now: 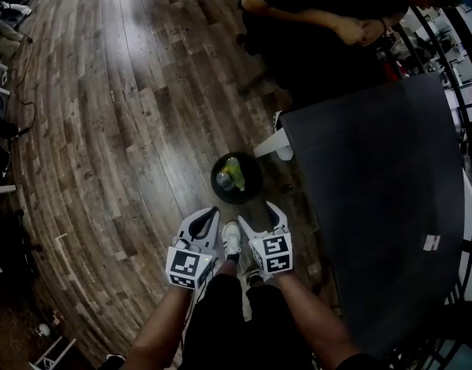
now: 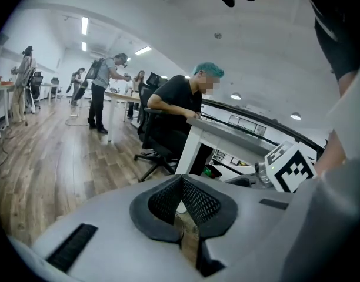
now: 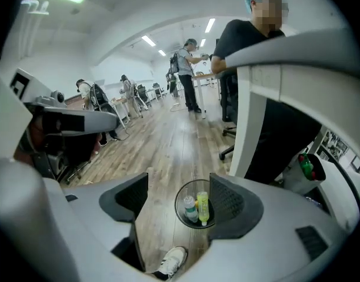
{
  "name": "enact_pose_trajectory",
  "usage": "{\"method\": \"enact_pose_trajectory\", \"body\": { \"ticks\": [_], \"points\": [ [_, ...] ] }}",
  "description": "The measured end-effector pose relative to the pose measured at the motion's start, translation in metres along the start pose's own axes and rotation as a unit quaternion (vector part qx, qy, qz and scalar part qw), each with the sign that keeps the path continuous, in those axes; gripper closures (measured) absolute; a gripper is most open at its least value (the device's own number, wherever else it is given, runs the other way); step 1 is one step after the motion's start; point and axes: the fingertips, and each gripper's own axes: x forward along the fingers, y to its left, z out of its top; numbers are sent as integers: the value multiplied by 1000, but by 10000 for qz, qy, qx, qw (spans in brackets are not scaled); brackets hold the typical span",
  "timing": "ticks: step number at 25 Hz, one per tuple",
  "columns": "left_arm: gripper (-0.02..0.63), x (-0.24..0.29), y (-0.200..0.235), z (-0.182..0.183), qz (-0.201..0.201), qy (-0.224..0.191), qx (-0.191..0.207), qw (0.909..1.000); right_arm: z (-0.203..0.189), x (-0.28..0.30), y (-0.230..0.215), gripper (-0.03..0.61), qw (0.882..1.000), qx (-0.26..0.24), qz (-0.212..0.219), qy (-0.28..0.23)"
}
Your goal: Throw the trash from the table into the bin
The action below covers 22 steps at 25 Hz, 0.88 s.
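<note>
The round black bin [image 1: 216, 185] stands on the wooden floor by the dark table's [image 1: 375, 191] near corner. A yellow-green bottle [image 1: 236, 173] and a clear bottle [image 1: 224, 180] lie inside it. Both grippers hang low over the floor just short of the bin. My left gripper [image 1: 210, 216] is shut with nothing between its pads [image 2: 195, 200]. My right gripper [image 1: 260, 215] stands open and empty. In the right gripper view the bin [image 3: 178, 207] with its yellow-green bottle [image 3: 202, 208] shows through the gap between the jaws [image 3: 179, 200].
A person in black sits at the table's far side [image 1: 328, 29]. A small white label [image 1: 431, 243] lies on the tabletop. My white shoe [image 1: 231, 238] is just below the grippers. Office chairs and standing people [image 2: 103, 93] fill the room beyond.
</note>
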Motion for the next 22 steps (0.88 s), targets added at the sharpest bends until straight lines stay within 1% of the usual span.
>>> {"method": "enact_pose_trajectory", "body": {
  "ticks": [4,8,12,14,15,18,21,22],
  "points": [
    [592,-6,-15,21,-114,-90,141,9998,34,-41,6,245,9987,43,-14,-507],
    [593,-16,-44,53,-302,-231,329,9987,62,-89,7,247,9956,202,-60,-912],
    [593,-16,-76,86,-565,-471,626,9953,91,-137,1,255,9880,137,-265,-1514],
    [594,-18,-98,100,-689,-559,792,9929,104,-167,-5,337,9821,73,-444,-1831],
    [593,-22,-111,107,-745,-591,849,9918,110,-185,-6,354,9795,52,-517,-1946],
    [593,-34,-151,124,-938,-700,926,9888,123,-235,-7,431,9717,-66,-755,-2235],
    [593,-43,-187,137,-1153,-841,1031,9844,131,-276,-13,523,9591,-181,-1058,-2619],
    [592,-45,-199,142,-1219,-896,1080,9826,133,-289,-16,538,9553,-175,-1145,-2718]
  ]
}}
